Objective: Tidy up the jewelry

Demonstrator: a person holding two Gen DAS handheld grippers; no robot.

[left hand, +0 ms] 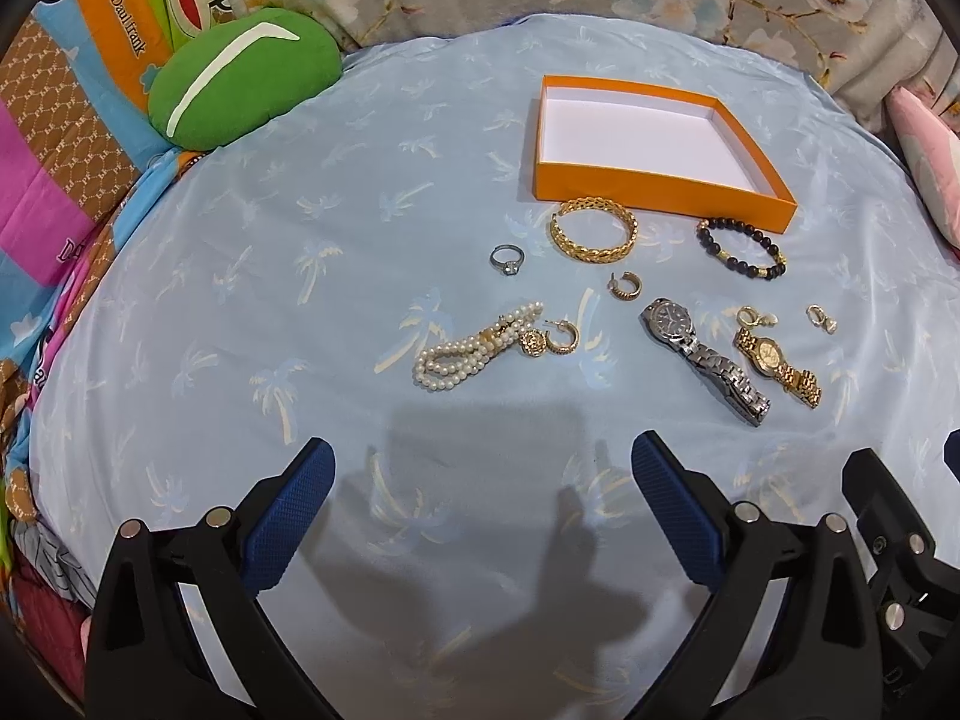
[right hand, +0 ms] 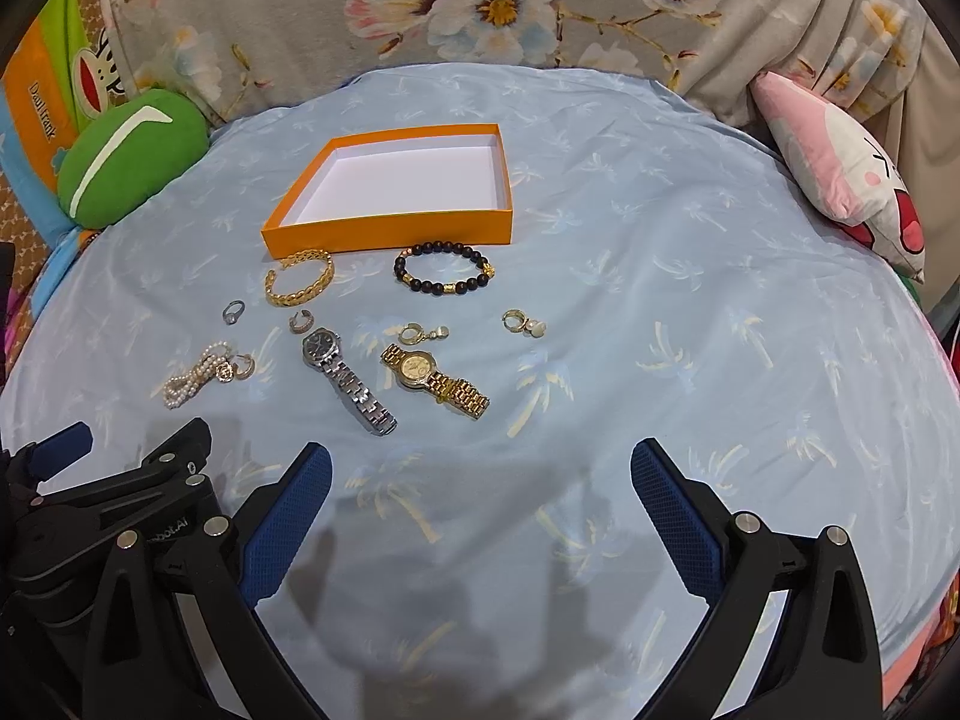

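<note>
Pale blue palm-print bedding (left hand: 240,312) covers the bed, with a green cushion (left hand: 240,78) at ten o'clock in the left wrist view. An orange box (left hand: 660,195) sits empty at one o'clock, its white floor bare. Just in front of it lie a gold bangle (left hand: 593,229) and a black bead bracelet (left hand: 742,247); nearer are a ring (left hand: 507,259), a pearl bracelet (left hand: 474,348), a silver watch (left hand: 705,357) and a gold watch (left hand: 777,363). The left gripper (left hand: 480,516) and right gripper (right hand: 480,516) both hover spread wide, holding nothing. My judgement: the soft sheet could bunch under a closing gripper, so small earrings may slip away, and the pearl strands touching a hoop earring (left hand: 561,339) could drag it along.
</note>
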